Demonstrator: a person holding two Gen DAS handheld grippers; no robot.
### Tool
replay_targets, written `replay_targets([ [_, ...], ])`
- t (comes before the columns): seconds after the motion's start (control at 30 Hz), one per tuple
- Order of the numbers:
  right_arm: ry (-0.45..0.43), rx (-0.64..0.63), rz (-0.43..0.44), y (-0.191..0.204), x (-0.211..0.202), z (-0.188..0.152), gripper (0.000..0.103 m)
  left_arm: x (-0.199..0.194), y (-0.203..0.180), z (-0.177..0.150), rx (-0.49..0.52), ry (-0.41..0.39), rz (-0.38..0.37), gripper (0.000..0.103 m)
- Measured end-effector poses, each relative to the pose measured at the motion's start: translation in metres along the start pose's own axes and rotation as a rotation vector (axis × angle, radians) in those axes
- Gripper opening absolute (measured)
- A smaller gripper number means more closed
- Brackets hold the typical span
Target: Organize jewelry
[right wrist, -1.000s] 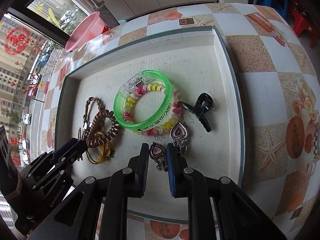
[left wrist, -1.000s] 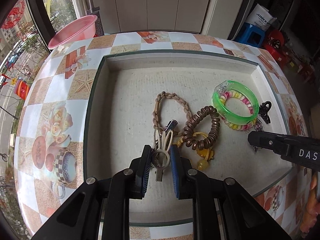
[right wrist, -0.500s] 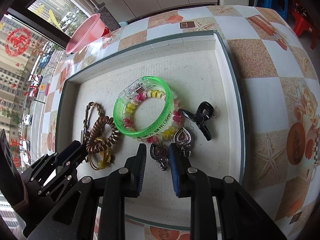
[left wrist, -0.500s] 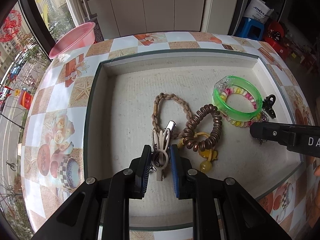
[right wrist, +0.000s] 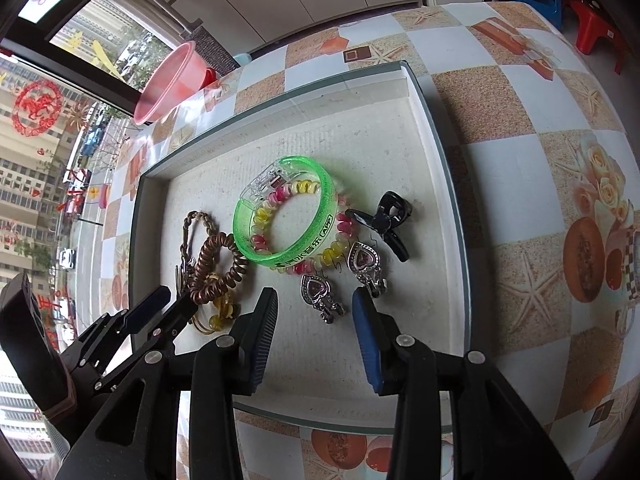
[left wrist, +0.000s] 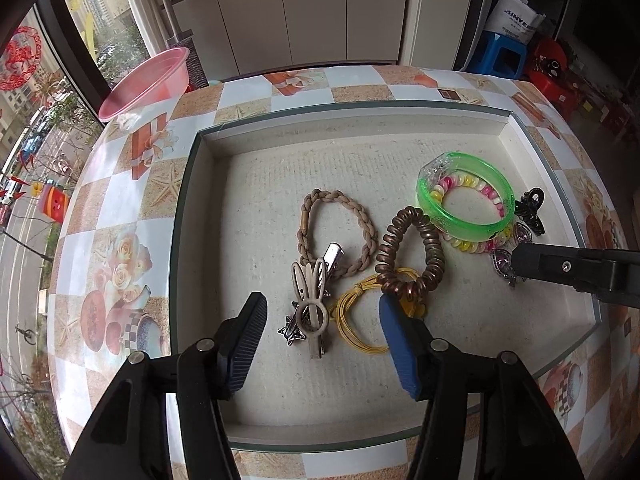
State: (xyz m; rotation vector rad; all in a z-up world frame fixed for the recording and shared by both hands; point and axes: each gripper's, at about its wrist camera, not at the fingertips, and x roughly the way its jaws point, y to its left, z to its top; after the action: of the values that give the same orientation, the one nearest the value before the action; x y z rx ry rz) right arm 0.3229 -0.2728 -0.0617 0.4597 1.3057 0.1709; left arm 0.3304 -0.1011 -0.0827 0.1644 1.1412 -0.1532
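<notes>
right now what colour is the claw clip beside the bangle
Black claw clip; it shows best in the right wrist view, right of the green bangle.

You're working in a lived-in home, high up in an apartment block — the window (left wrist: 60,128) beside you looks down on a street, parked cars and tower blocks, with red paper-cut decorations stuck to the glass. Your table (left wrist: 120,216) wears a floral checkered cover, a pink plastic basin (left wrist: 148,84) sits at its edge, and behind it stand plain white cabinet doors (left wrist: 312,16) and small plastic stools (left wrist: 500,54) — household clutter.
</notes>
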Motion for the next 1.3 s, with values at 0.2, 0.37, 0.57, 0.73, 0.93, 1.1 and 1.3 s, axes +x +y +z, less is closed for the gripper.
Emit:
replay_targets([
  [0.2,-0.008,0.011,0.009,-0.001,-0.006,0.000,0.042,-0.008,-0.001,0.004,0.003,-0.021,-0.007,0.100],
  [0.37,0.014,0.035,0.036,0.000,-0.003,-0.001,0.048,-0.010,0.000,0.002,0.003,-0.008,-0.007,0.100],
  [0.57,0.029,0.045,0.081,0.004,-0.004,-0.006,0.082,-0.014,0.005,-0.003,-0.021,0.009,0.003,0.103],
  [0.73,0.039,0.058,0.118,0.008,-0.005,-0.009,0.089,-0.022,0.004,-0.007,-0.002,0.002,0.024,0.103],
  [0.93,-0.006,0.027,0.086,0.014,-0.013,-0.019,0.103,-0.036,0.007,-0.017,-0.014,-0.004,0.035,0.103],
  [1.1,-0.010,-0.008,0.018,0.018,-0.018,-0.033,0.103,-0.050,0.011,-0.032,-0.033,-0.011,0.038,0.103],
  [1.3,-0.016,-0.025,-0.023,0.016,-0.029,-0.059,0.103,-0.066,0.015,-0.057,-0.058,-0.022,0.054,0.103],
])
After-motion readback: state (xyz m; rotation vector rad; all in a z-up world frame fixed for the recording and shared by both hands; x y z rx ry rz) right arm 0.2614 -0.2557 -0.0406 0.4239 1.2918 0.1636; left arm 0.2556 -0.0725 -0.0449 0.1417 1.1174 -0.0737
